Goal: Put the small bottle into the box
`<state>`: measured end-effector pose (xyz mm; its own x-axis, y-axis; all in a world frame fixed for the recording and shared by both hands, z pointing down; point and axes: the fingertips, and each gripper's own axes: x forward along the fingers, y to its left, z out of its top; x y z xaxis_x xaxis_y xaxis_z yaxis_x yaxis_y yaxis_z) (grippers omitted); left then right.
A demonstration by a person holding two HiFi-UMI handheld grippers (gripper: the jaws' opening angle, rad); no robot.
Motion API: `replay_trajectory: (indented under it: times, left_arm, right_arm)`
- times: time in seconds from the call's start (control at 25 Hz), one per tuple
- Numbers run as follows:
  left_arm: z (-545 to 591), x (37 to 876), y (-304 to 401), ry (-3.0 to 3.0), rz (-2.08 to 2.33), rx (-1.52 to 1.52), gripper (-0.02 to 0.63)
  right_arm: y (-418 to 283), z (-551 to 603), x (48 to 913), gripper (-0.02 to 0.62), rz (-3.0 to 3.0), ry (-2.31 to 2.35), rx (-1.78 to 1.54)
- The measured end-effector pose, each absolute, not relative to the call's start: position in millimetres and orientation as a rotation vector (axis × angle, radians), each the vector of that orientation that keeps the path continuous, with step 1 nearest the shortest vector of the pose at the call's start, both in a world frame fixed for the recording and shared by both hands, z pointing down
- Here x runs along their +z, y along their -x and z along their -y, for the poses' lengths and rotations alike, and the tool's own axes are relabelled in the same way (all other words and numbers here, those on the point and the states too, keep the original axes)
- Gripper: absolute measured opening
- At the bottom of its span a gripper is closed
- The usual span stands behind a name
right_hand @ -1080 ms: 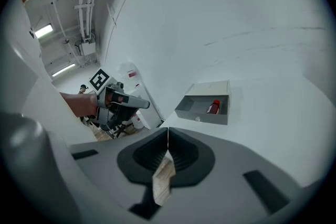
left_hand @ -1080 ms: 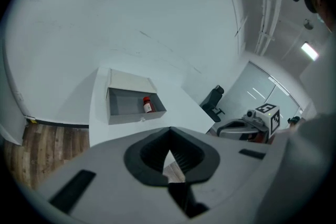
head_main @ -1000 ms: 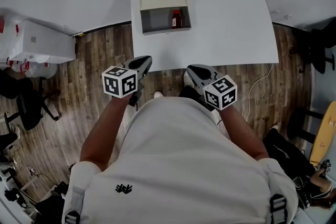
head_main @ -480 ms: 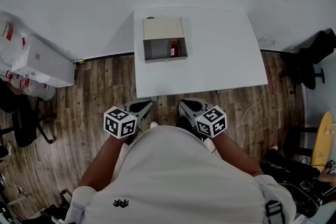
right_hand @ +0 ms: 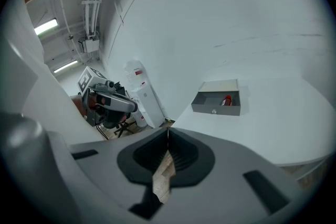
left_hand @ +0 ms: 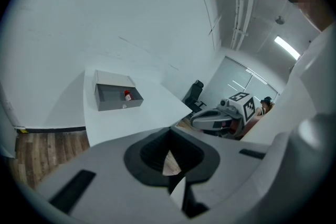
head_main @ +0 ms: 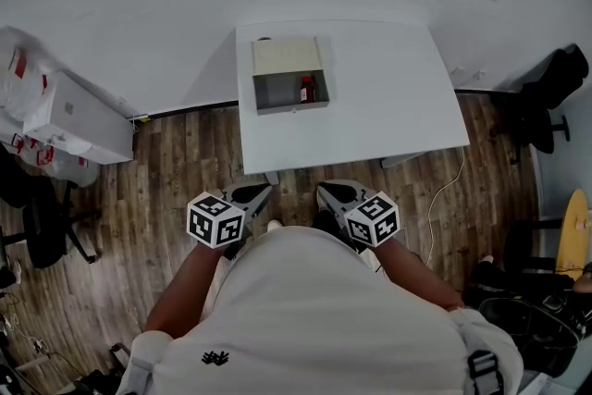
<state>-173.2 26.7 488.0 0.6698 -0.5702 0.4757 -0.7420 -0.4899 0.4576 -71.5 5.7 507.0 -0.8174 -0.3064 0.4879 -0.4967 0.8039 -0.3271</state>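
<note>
Left tongs, right tongs pulled back from table, both closed empty, small bottle in box, label illegible

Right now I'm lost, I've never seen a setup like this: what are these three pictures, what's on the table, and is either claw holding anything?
No robot arm here: a person holds a hand tool with a two-jaw claw in each hand. The marker cubes are part of those tools. The top-down picture is from a camera on the person's head: left claw at its left, right claw at its right, both over the wooden floor, short of the white table. The two round pictures come from a camera on each claw, looking along its jaws. Both pairs of jaws are together, holding nothing. On the table lies an open grey box, and the small bottle already sits inside it.
</note>
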Motion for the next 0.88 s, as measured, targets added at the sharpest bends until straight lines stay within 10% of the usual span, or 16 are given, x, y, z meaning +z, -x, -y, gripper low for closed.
replay_trajectory:
  times: [0.88]
  left_arm:
    - [-34.9,493.7,197.2,-2.195,1.09,0.299,0.006]
  right_arm:
    - [77.8,-16.0,507.9,0.006,2.581,-0.585,0.587]
